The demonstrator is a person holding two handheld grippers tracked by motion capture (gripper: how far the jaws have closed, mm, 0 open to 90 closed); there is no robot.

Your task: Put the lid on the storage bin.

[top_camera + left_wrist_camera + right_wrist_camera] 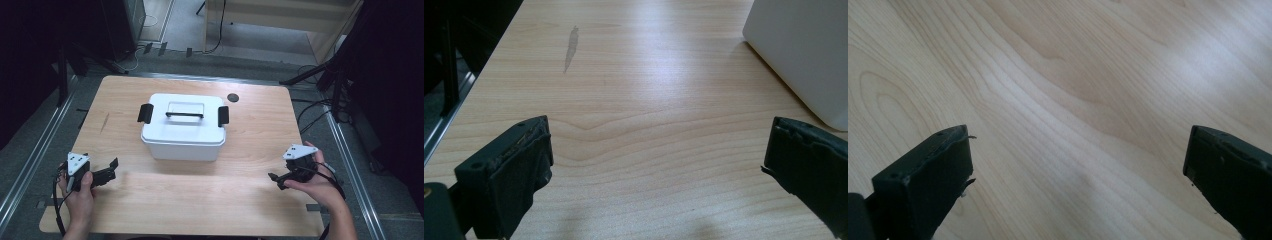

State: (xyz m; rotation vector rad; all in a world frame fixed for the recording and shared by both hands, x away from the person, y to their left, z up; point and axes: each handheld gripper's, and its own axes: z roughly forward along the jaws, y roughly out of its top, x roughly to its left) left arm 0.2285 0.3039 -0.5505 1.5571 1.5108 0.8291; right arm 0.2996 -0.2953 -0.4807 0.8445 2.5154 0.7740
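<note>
A white lidded box (183, 126) with a black carry handle (184, 115) and a black latch on each side stands shut at the middle of the wooden table (250, 195). My left gripper (111, 169) rests near the table's front left, held in a hand, its jaws wide apart with nothing between them. In the left gripper view, the left gripper (656, 165) points over bare wood, with the box's corner (804, 50) at the upper right. Near the front right, my right gripper (276, 181) is open and empty. The right gripper (1078, 170) hangs over bare wood grain.
A small dark round disc (232, 97) lies on the table behind the box. A faint grey streak (570, 47) marks the wood at the left. Metal rails (30, 160) run along both table sides, and dark stands and cables (320, 107) sit on the floor beyond.
</note>
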